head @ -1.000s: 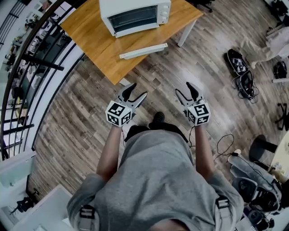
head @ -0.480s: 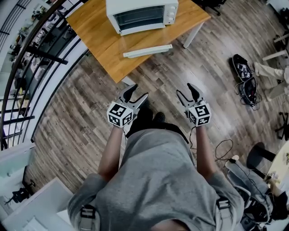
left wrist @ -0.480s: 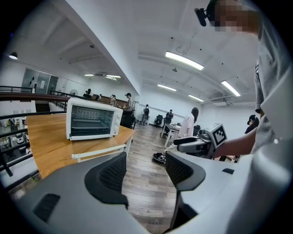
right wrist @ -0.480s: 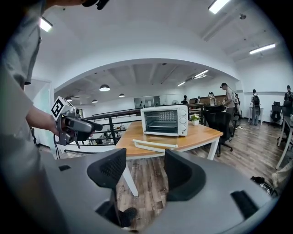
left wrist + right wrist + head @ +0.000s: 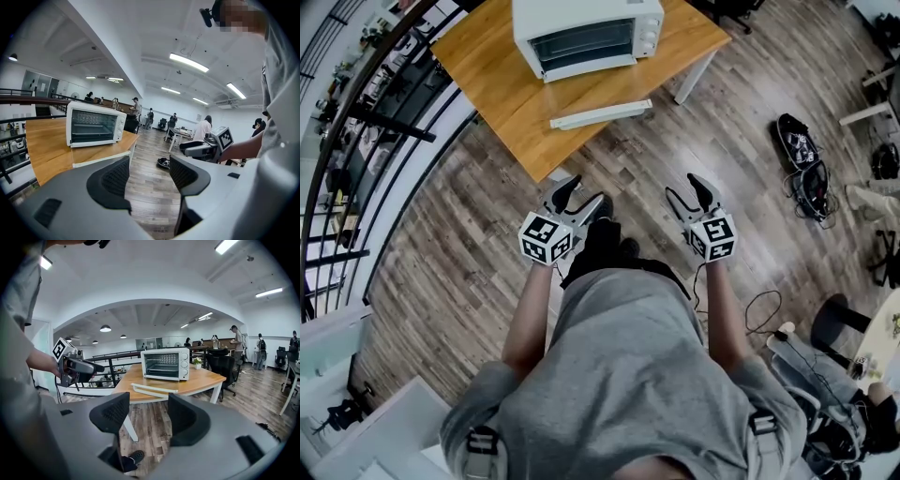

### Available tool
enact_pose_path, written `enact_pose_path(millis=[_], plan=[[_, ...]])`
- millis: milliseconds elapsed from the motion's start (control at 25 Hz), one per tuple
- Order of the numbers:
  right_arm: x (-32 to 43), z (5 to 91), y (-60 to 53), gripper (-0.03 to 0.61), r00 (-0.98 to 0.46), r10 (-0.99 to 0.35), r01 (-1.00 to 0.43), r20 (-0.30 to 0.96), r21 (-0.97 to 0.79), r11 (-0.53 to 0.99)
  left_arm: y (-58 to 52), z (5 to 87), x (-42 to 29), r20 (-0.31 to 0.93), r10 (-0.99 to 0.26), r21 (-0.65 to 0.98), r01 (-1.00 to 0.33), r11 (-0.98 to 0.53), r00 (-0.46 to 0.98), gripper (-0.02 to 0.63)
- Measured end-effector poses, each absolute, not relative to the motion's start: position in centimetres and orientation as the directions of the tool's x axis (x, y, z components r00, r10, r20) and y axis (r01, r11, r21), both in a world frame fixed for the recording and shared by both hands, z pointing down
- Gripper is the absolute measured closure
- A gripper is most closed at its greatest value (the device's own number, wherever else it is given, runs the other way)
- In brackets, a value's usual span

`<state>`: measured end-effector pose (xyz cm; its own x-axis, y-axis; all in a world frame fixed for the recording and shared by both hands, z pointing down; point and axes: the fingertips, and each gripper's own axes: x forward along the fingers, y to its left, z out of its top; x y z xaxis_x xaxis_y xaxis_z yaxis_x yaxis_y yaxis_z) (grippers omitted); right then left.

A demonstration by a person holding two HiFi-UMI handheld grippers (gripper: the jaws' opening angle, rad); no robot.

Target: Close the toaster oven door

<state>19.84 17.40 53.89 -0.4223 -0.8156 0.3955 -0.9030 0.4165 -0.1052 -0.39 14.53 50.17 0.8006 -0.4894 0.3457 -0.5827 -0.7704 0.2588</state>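
Evidently nothing is done yet: the toaster oven point(image 5: 586, 33) sits on the wooden table point(image 5: 497, 89) with its door point(image 5: 600, 113) dropped open toward the person. The left gripper point(image 5: 584, 190) and right gripper point(image 5: 684, 186) hover well short of it, jaws apart and empty. Approaching and lifting the door remain.

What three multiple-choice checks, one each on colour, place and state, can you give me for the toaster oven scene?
1. The boxy metal toaster oven is: A black; B white; C red.
2. It stands on: A the floor; B a chair; C the orange-brown wooden table.
3. Its glass door is: A shut; B folded down open; C missing.
Answers: 1 B, its casing is white; 2 C, it rests on the tabletop; 3 B, the door lies flat before the cavity.
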Motion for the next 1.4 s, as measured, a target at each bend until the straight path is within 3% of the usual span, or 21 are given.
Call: enact_pose_path(millis=[560, 1400], plan=[[18.2, 55.1, 14.7, 0.313, -0.416, -0.809, -0.906, 0.414, -0.109, 0.41, 11.8, 51.7, -2.6, 0.359, -0.489, 0.274, -0.591, -0.759, 0.795, 0.344], [14.1, 56.5, 1.3, 0.316, -0.392, -0.791, -0.912, 0.469, -0.087, 0.4, -2.1, 53.4, -6.0, 0.378, -0.437, 0.313, -0.557, -0.77, 0.816, 0.344]])
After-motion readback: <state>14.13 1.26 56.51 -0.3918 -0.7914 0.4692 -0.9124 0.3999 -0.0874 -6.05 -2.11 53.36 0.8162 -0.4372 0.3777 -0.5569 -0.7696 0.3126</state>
